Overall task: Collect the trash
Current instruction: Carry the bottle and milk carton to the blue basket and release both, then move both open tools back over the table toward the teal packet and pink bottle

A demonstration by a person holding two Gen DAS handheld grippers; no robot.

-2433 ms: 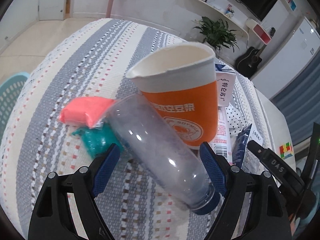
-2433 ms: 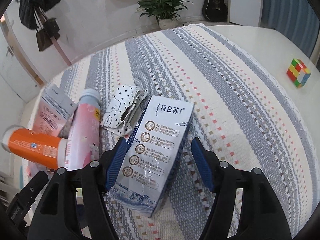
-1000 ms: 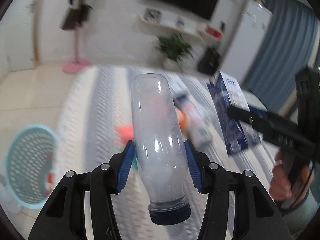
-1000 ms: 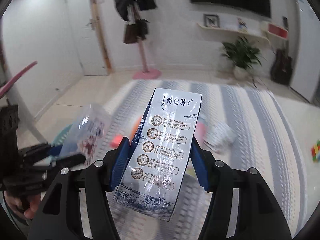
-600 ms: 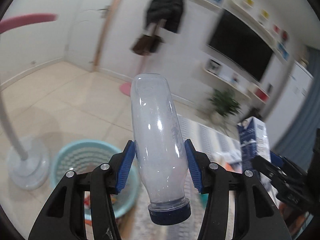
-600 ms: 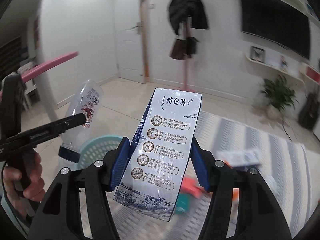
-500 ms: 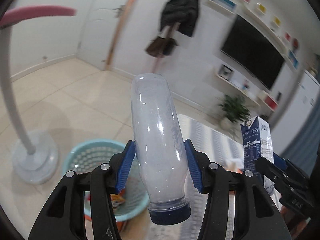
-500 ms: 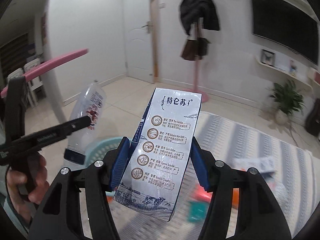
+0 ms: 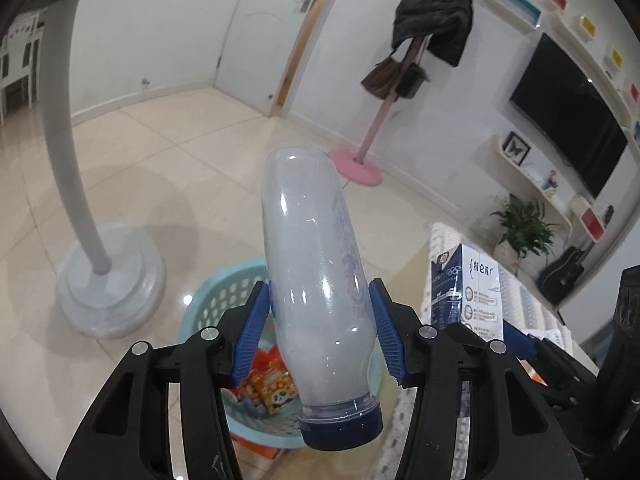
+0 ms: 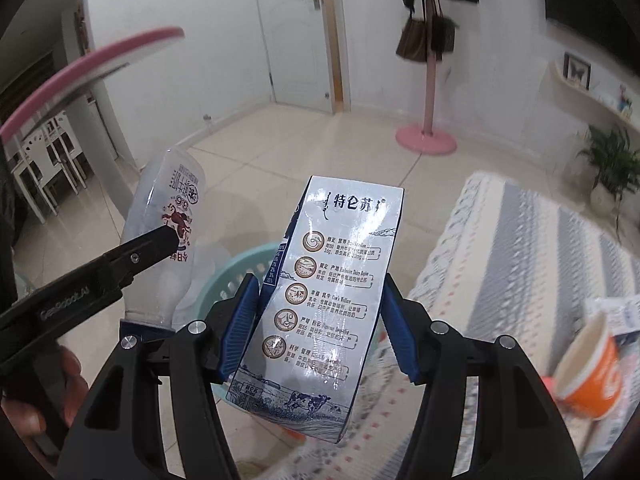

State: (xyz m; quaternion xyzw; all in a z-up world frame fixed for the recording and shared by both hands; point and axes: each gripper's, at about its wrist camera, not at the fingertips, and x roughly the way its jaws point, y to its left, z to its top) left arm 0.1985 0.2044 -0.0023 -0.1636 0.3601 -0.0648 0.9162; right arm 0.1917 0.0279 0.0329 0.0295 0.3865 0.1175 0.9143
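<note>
Left gripper (image 9: 320, 332) clamps bottle (image 9: 320, 280) over basket (image 9: 208, 308); right gripper (image 10: 320, 332) clamps carton (image 10: 324, 280); only right view shows cup (image 10: 592, 376).

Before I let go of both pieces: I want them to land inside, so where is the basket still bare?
The basket looks bare along its far perforated wall. Its near bottom is crowded with orange snack wrappers. The bottle and carton hide the rest.
</note>
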